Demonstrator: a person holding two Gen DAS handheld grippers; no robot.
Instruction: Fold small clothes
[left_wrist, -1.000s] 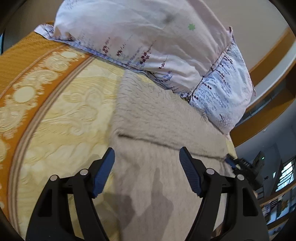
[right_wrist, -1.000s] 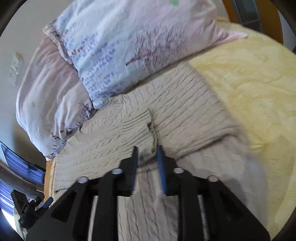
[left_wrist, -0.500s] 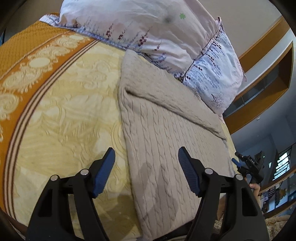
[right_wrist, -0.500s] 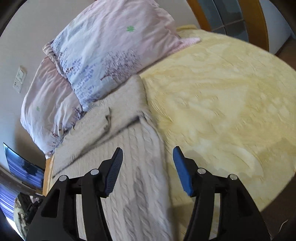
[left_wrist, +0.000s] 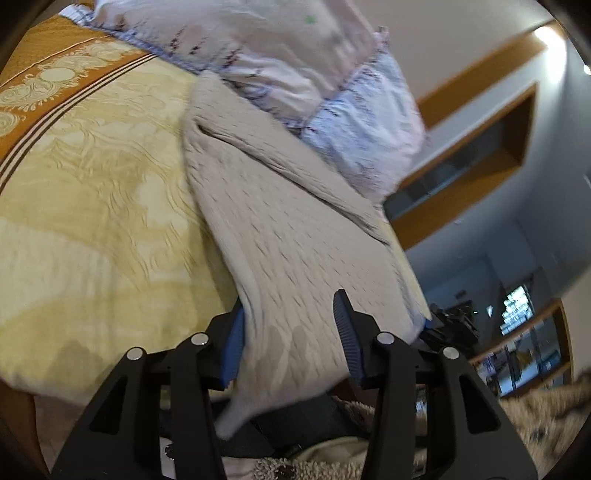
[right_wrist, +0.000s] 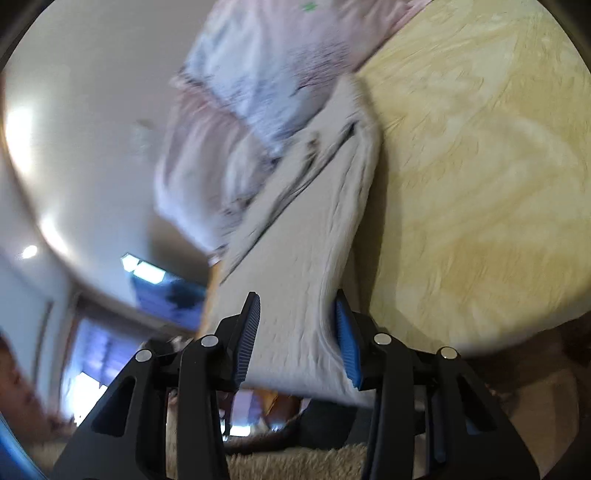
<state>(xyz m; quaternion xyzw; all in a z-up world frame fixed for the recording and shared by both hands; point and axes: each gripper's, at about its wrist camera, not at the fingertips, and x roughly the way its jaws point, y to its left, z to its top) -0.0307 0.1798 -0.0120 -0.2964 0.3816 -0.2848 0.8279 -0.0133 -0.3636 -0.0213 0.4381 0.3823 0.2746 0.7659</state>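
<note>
A beige cable-knit sweater (left_wrist: 280, 236) lies lengthwise on the yellow bedspread (left_wrist: 92, 192), its far end folded over near the pillows. Its near hem hangs over the bed's front edge. My left gripper (left_wrist: 291, 336) is open, with the hem's left corner lying between its blue pads. My right gripper (right_wrist: 297, 334) is open too, with the sweater's (right_wrist: 303, 243) right hem corner between its pads. The hem cloth drapes over both grippers; neither is closed on it.
Two floral pillows (left_wrist: 295, 55) lie at the head of the bed, also in the right wrist view (right_wrist: 258, 74). The orange patterned border (left_wrist: 55, 70) runs along the far left. A fuzzy brown fabric (left_wrist: 535, 406) lies below the bed edge.
Both grippers pulled back from the folded sleeves to the near hem and dropped to the bed's front edge. The right gripper opened after being nearly shut on the cloth. The views tilted.
</note>
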